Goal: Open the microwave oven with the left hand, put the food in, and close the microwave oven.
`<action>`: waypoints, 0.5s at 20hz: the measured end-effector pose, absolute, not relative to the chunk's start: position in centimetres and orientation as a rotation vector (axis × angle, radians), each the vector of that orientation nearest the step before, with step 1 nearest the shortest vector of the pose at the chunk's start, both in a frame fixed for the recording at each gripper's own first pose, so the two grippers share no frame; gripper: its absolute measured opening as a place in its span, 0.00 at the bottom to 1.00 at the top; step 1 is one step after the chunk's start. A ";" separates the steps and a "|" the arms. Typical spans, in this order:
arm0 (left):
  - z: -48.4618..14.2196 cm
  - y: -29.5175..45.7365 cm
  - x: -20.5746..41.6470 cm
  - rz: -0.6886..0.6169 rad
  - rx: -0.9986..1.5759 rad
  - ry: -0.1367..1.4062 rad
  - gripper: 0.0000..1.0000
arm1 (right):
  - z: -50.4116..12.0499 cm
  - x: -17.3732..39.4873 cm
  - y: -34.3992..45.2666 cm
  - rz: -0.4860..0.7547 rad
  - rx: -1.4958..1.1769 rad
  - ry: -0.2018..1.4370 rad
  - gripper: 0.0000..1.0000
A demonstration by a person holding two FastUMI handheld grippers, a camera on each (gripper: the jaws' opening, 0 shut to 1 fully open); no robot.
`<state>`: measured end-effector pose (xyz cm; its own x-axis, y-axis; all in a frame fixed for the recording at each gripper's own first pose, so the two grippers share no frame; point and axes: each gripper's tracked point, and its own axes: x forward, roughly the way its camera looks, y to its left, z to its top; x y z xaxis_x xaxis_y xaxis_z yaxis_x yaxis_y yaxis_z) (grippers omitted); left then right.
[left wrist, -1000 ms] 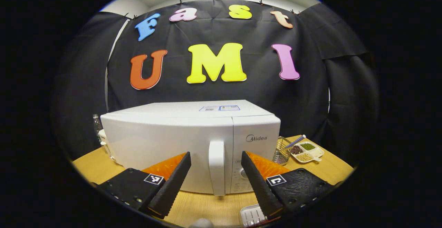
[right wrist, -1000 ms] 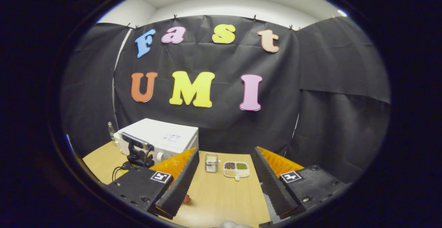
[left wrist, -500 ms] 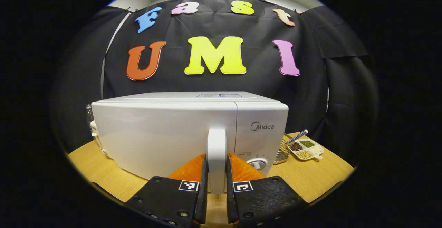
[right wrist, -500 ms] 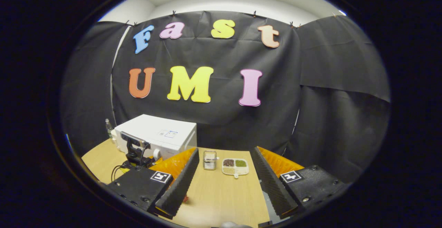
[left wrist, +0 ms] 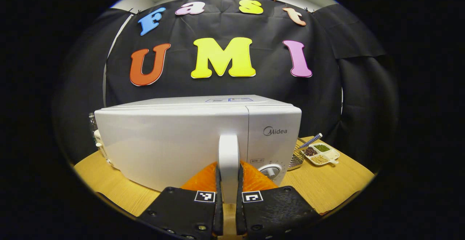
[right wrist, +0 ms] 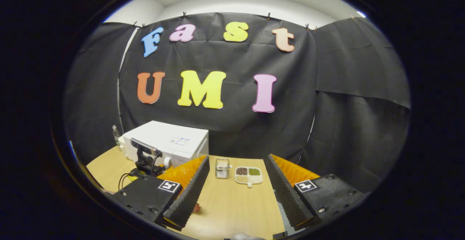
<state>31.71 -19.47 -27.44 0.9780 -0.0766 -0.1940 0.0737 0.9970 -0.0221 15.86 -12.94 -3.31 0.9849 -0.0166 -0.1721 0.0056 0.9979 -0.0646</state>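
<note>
We have the left gripper (left wrist: 229, 200) clamped on the handle (left wrist: 228, 160) of the shut microwave (left wrist: 174, 138), which sits on the table (left wrist: 327, 185), while the right gripper (right wrist: 236, 196) hangs apart and empty over bare tabletop. If we pull straight back instead of swinging with the door, the fingers may slide off the smooth handle or drag the whole oven forward. The food is hard to place: a small reddish bit (right wrist: 196, 208) peeks out beside the right gripper's finger, mostly hidden, and we cannot tell what it is.

Cloth-walled recording booth (right wrist: 232, 123), wooden table (right wrist: 232, 203)
</note>
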 end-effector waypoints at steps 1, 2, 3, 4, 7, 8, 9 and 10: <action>-27.6 -19.4 31.6 -0.079 -0.005 0.198 0.12 | -3.3 15.7 -12.8 -0.008 -0.064 0.172 1.00; -27.6 -19.4 31.4 -0.084 0.006 0.208 0.12 | -3.2 15.6 -12.6 -0.005 -0.065 0.169 1.00; -27.5 -19.4 31.4 -0.092 0.002 0.208 0.12 | -3.2 15.4 -12.5 -0.004 -0.064 0.168 1.00; -27.6 -19.3 30.5 -0.091 -0.014 0.227 0.12 | -3.0 15.3 -12.4 -0.003 -0.061 0.164 1.00; -27.7 -18.2 26.6 -0.100 0.017 0.211 0.12 | -3.6 14.7 -11.7 0.008 -0.055 0.172 1.00; -27.7 -17.5 25.2 -0.106 0.027 0.215 0.12 | -3.8 14.6 -11.2 0.021 -0.048 0.179 1.00; -27.8 -16.9 23.8 -0.112 0.021 0.226 0.12 | -4.1 14.5 -10.7 0.029 -0.043 0.181 1.00; -27.8 -16.3 22.7 -0.121 0.011 0.238 0.12 | -4.2 14.4 -10.4 0.033 -0.041 0.183 1.00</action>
<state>22.66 -16.32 -27.77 0.9645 -0.1186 -0.2359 0.1211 0.9926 -0.0035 14.44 -10.41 -4.22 0.9827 0.0291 -0.1827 -0.0365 0.9986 -0.0373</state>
